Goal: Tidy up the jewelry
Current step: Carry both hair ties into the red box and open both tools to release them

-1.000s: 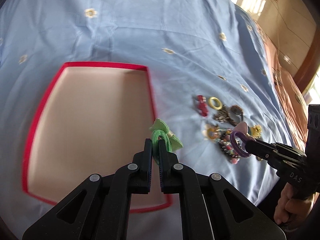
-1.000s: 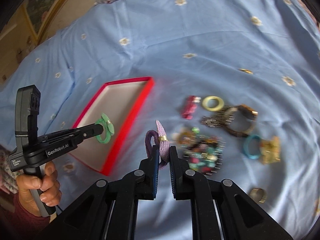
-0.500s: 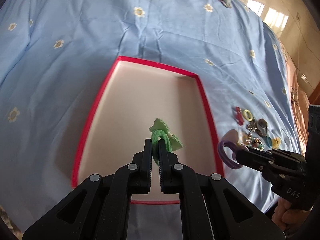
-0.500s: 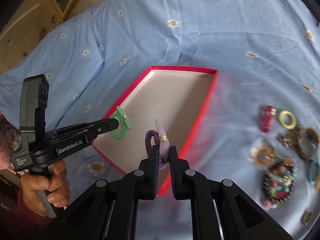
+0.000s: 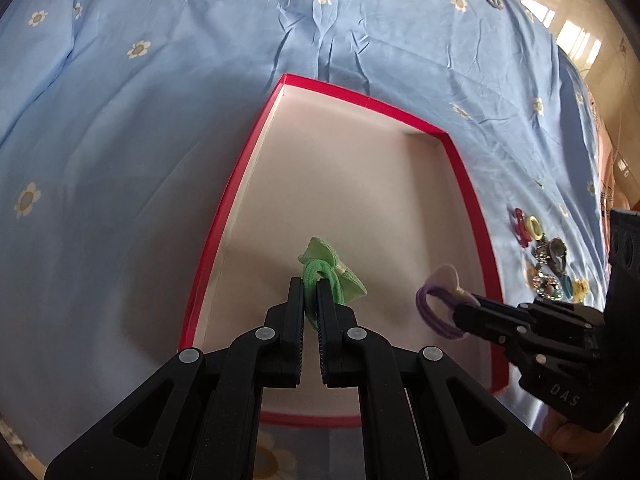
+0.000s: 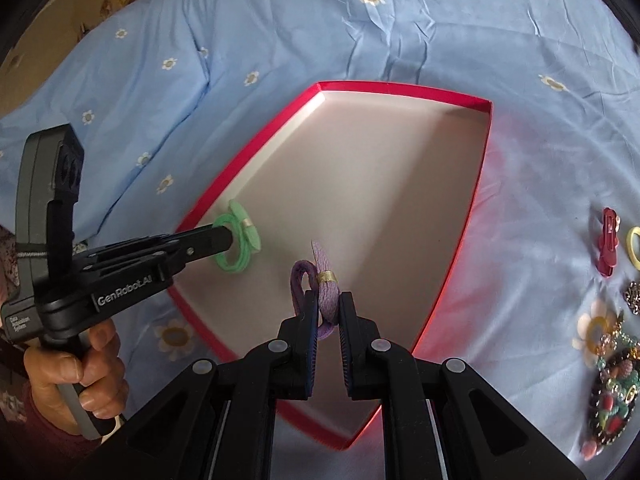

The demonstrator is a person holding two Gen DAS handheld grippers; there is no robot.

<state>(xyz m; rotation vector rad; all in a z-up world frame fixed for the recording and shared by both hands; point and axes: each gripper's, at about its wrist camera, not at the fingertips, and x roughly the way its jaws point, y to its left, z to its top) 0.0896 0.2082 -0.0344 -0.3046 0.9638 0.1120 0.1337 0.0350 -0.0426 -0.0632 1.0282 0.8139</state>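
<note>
covering bed: blue daisy sheet (image 5: 160, 128), wrinkled

A blue bedsheet (image 5: 168, 128) with small daisies fills the view; wooden floor (image 5: 576, 36) shows at two o'clock.

- Soft daylight fills both views; bright patches gleam on the floor (image 5: 576, 42) far right.
- Fisheye bends the bedsheet (image 5: 160, 120), dark vignette at corners.
- Jewelry pile (image 6: 612, 380) looks slightly blurred.

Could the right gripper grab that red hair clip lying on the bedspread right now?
Probably not: the right gripper is shut on the purple hair tie over the red tray; the red clip lies apart.
</note>
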